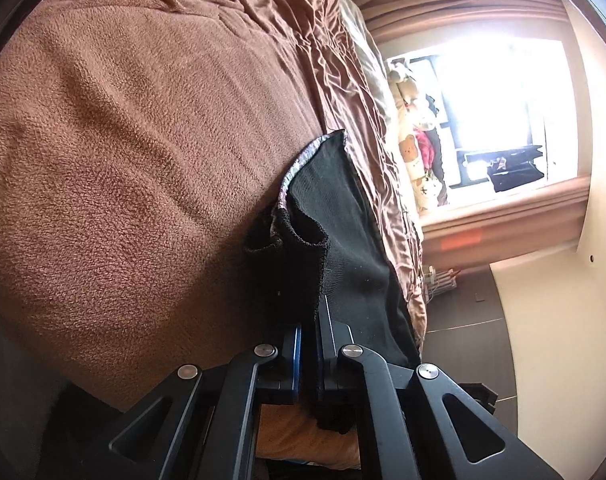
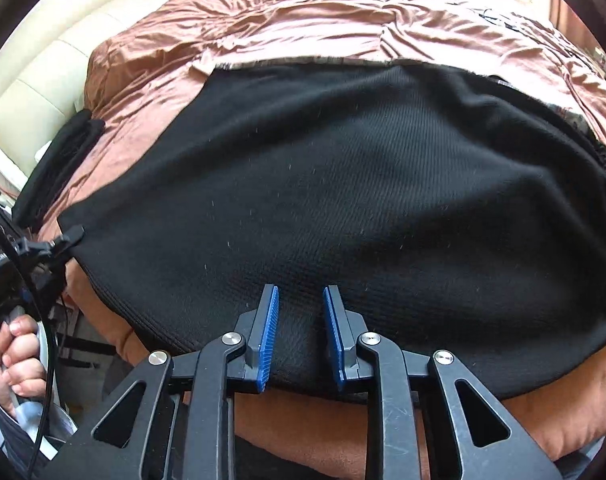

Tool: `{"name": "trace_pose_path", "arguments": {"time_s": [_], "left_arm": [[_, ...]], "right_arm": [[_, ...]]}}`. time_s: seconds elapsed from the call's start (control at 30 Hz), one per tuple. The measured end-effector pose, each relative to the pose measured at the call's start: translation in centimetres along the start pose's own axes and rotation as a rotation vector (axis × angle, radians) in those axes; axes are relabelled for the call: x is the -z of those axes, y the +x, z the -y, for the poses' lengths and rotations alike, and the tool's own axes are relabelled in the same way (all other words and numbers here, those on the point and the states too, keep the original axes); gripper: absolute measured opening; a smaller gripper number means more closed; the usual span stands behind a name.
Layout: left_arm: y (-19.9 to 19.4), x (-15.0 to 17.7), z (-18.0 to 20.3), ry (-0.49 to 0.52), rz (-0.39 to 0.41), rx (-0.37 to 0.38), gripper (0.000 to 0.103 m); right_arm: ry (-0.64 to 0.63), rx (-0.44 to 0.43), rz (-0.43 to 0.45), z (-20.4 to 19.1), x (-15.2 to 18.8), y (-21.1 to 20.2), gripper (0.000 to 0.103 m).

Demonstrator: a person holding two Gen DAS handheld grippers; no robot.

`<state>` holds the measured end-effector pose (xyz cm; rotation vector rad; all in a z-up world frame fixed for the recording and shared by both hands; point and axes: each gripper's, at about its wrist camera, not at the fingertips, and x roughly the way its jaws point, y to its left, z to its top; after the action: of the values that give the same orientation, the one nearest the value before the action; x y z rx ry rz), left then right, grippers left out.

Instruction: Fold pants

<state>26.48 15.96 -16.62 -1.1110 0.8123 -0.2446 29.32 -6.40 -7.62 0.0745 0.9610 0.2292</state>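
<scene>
The black pants (image 2: pixel 363 200) lie spread flat on a brown bedspread (image 2: pixel 263 24), filling most of the right wrist view. My right gripper (image 2: pixel 301 296) is open, its blue pads just above the near edge of the pants, holding nothing. My left gripper (image 1: pixel 311 320) is shut on the edge of the black pants (image 1: pixel 335 232); the cloth runs between its blue pads. In the right wrist view the left gripper (image 2: pixel 69 236) shows at the far left, pinching the pants' left corner, with a hand (image 2: pixel 19 352) on its handle.
A brown fleece blanket (image 1: pixel 123 160) covers the bed. A cream padded headboard (image 2: pixel 43 80) stands at the left. A dark folded item (image 2: pixel 59 168) lies at the bed's left edge. A bright window (image 1: pixel 495 112) and soft toys (image 1: pixel 415 148) are beyond the bed.
</scene>
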Motion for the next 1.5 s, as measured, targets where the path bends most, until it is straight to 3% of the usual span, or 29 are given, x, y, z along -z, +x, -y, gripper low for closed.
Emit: {"name": "trace_pose_path", "arguments": {"time_s": [0.37,0.5,0.83,1.5], "left_arm": [[0.3,0.1,-0.4,-0.013,0.002,0.008,0.005],[0.1,0.2,-0.6,-0.018,0.006,0.006,0.005],[-0.2,0.5,-1.4,-0.058,0.014,0.001,0.005],[0.1,1.1,-2.6,-0.136,0.014,-0.068,0.005]], "right_arm": [[-0.065,-0.016,-0.060,-1.4,1.4,0.3,0.018],[-0.067,-0.020,-0.027,-1.3,0.7,-0.8,0.018],[0.014,-0.017,0.016,0.9,-3.2,-0.1,0.018],[0.068,0.001,-0.042,2.5,-12.0,7.1,0.018]]}}
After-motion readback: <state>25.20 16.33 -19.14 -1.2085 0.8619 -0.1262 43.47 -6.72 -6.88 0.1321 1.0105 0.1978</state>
